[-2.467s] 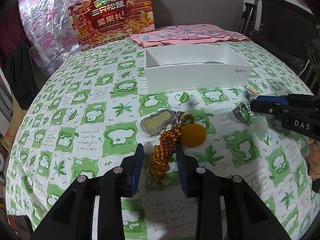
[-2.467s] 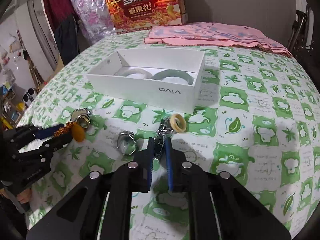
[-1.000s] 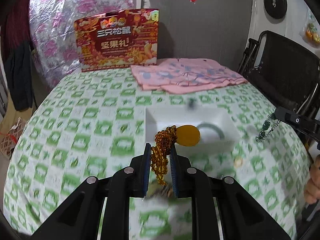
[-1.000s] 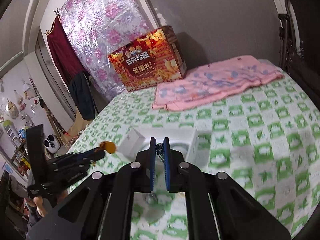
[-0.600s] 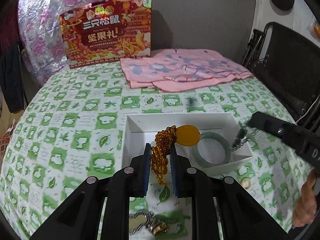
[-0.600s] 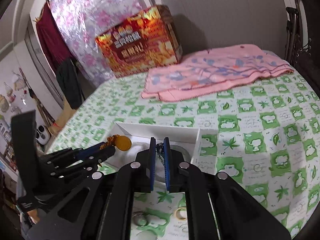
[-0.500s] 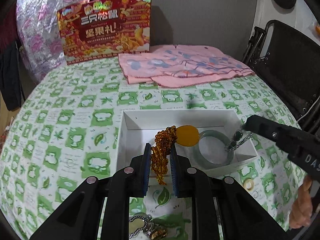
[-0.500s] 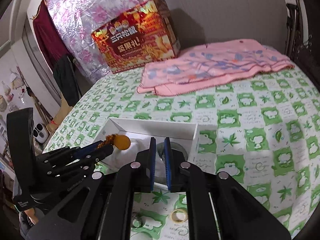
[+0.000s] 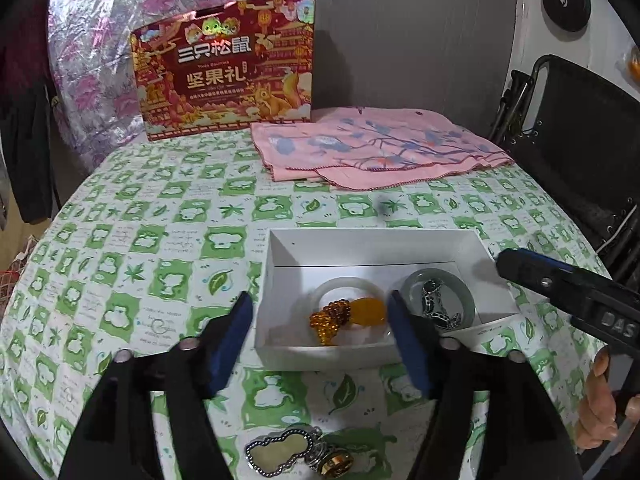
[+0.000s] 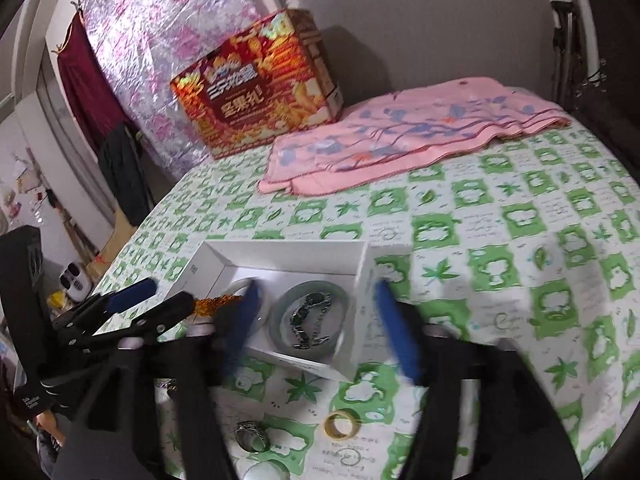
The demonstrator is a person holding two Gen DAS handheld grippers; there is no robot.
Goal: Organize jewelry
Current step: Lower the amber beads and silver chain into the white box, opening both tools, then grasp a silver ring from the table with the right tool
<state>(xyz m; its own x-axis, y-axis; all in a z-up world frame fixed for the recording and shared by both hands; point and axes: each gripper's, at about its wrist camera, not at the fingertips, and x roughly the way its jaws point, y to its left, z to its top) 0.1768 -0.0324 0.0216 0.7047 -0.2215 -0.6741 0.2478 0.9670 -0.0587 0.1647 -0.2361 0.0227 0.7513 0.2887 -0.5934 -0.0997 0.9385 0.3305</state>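
with both jaws wide and empty over the white cardboard box (image 9: 320, 350), lift the left gripper (image 9: 320, 334) and right gripper (image 10: 316, 326) straight up, clear of the amber bead string (image 9: 332, 316) and dark chain (image 10: 310, 322) lying between them.

The right gripper (image 10: 316, 320) hangs wide apart above a white box (image 10: 280, 256) where a dark chain bracelet (image 10: 310, 320) lies inside a jade bangle (image 10: 280, 312). A silver ring (image 10: 251, 435) and yellow ring (image 10: 340, 424) rest on the surface (image 10: 520, 240).

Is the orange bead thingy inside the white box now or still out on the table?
Inside. The orange beads lie on the floor of the white box, over the pale bangle. The left gripper is open.
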